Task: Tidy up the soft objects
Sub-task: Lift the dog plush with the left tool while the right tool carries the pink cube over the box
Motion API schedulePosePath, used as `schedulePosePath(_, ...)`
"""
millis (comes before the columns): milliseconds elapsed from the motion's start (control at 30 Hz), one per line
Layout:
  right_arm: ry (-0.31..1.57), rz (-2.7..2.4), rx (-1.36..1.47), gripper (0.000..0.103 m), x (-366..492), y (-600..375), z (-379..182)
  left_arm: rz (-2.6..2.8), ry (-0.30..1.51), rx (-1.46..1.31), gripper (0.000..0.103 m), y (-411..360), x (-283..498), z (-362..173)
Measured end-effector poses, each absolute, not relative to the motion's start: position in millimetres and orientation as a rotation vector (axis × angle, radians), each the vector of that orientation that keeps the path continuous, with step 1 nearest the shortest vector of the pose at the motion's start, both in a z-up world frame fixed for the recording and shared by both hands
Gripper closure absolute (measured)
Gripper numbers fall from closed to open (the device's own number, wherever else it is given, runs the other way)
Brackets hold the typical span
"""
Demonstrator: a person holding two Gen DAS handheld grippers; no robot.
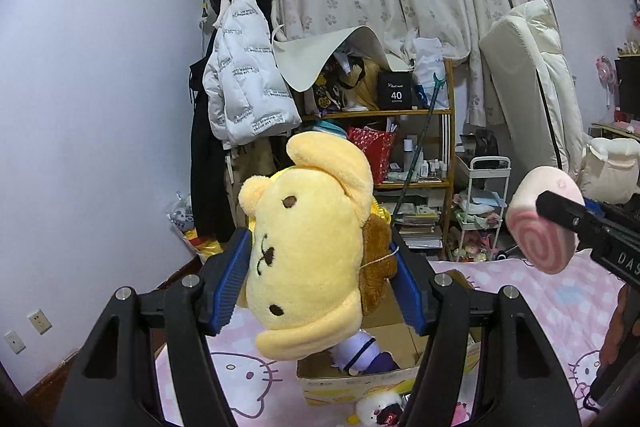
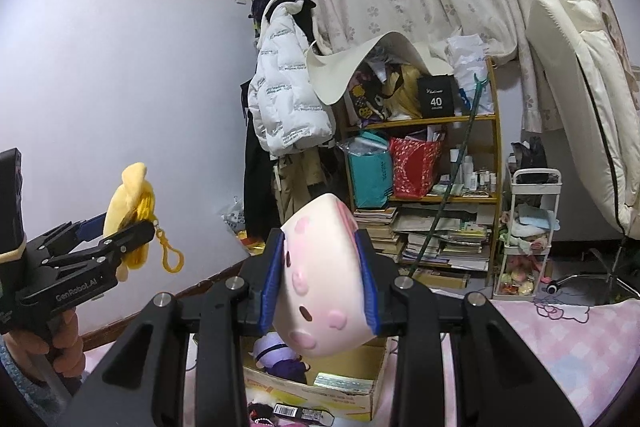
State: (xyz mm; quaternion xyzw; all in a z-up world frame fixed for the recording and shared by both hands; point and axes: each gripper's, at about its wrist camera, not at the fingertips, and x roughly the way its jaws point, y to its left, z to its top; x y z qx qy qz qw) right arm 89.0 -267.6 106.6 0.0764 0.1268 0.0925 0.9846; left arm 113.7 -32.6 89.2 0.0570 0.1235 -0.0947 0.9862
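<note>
My left gripper (image 1: 320, 267) is shut on a yellow dog plush (image 1: 308, 247) with a brown beret, held in the air above an open cardboard box (image 1: 352, 381). It also shows at the left of the right wrist view (image 2: 128, 227), its yellow clip (image 2: 170, 255) dangling. My right gripper (image 2: 320, 275) is shut on a pink-and-white roll-cake plush (image 2: 320, 279), held above the same box (image 2: 320, 393). That plush shows at the right of the left wrist view (image 1: 540, 219). A purple-haired doll (image 1: 360, 351) lies inside the box.
The box sits on a pink Hello Kitty bedsheet (image 1: 240, 375). A small white plush (image 1: 380, 409) lies in front of the box. Beyond stand a cluttered wooden shelf (image 1: 400, 147), a coat rack with a white jacket (image 1: 244, 83), a white trolley (image 1: 484, 203) and curtains.
</note>
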Motion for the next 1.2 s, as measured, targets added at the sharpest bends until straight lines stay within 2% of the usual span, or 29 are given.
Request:
schedulePosePath(767, 0.368, 0.242, 0.186, 0.066, 133.0, -256.8, 39.0, -0.225, 0.411, 0.119, 0.038, -42.6, 161.3, 26.7)
schedulePosePath(1200, 0.400, 0.274, 0.166, 0.065, 143.2, -253.4, 19.4, -0.234, 0.475, 0.163, 0.038, -55.8, 171.1, 1.7)
